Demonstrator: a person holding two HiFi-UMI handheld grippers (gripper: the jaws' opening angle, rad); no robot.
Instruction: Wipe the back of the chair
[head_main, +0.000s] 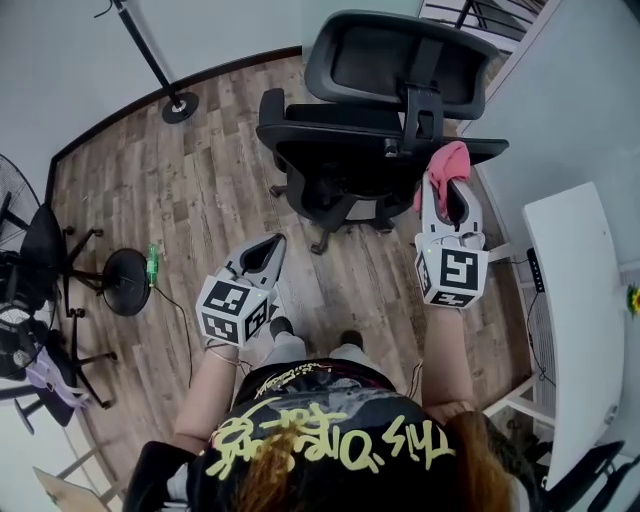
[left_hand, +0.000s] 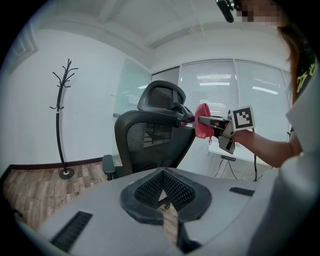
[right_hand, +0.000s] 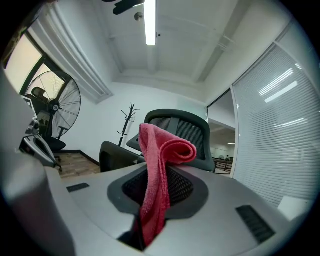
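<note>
Jaws of the right gripper (head_main: 448, 200) are clamped on a pink cloth (right_hand: 159, 160). In the right gripper view the cloth runs lengthwise up out of the gap between the two ribbed pads. Its long axis is in line with the jaws, and its free end folds over in a soft roll to the right beyond the tips. Jaws of the left gripper (left_hand: 162, 172) are together at their tips with nothing between them. Only a sliver of wood floor (head_main: 180, 190) shows through the slot behind the pads. That gripper is held lower and to the left, apart from the chair and pointing toward it.

In the head view the cloth's folded end points away from the person. It lies at the upper right corner of the back of the chair (head_main: 370, 150); whether it touches the frame cannot be told. The black mesh chair stands upright on its castor base. The rear of its back is turned to the person, its seat faces away, and the back's long axis is vertical. A mesh headrest (head_main: 390, 55) sits on a stem above the back.

Farther off, a black coat stand (left_hand: 61, 120) stands by the white wall, left of the chair. A pedestal fan (right_hand: 57, 105) is at the far left, and a white bench (head_main: 575, 300) runs along the right.
</note>
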